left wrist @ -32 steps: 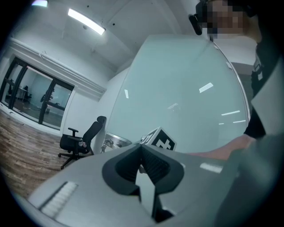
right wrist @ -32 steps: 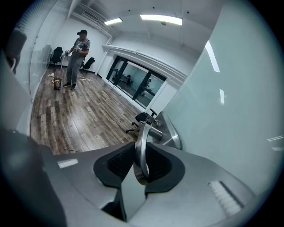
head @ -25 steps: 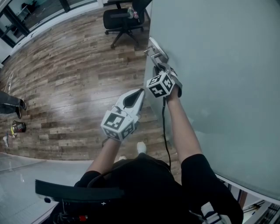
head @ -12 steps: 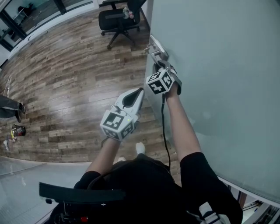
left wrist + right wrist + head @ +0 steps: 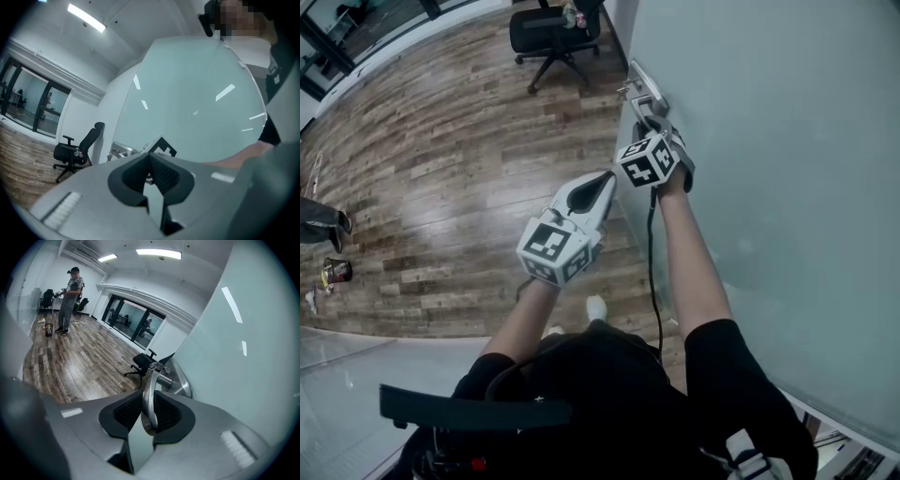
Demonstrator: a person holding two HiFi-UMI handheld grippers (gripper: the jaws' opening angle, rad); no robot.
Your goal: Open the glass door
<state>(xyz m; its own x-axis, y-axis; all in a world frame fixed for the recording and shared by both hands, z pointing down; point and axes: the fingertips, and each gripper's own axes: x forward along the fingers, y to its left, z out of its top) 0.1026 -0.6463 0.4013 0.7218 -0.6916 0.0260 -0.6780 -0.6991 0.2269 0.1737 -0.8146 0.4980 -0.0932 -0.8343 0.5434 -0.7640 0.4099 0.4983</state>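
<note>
Right tool (image 5: 647,127) has shifted, clamping door-edge handle (image 5: 149,390).

Pale green door (image 5: 787,187), silver handle (image 5: 148,399), brown floor (image 5: 441,169)

The glass door (image 5: 769,141) stands on my right, with its door handle (image 5: 149,394) at the near edge, between the jaws of my right gripper (image 5: 149,411). My left gripper (image 5: 605,180) sits left of it, nearer me. Beyond the handle an office chair (image 5: 553,33) stands on the floor (image 5: 441,169), and a person (image 5: 70,296) is far off left.
</note>
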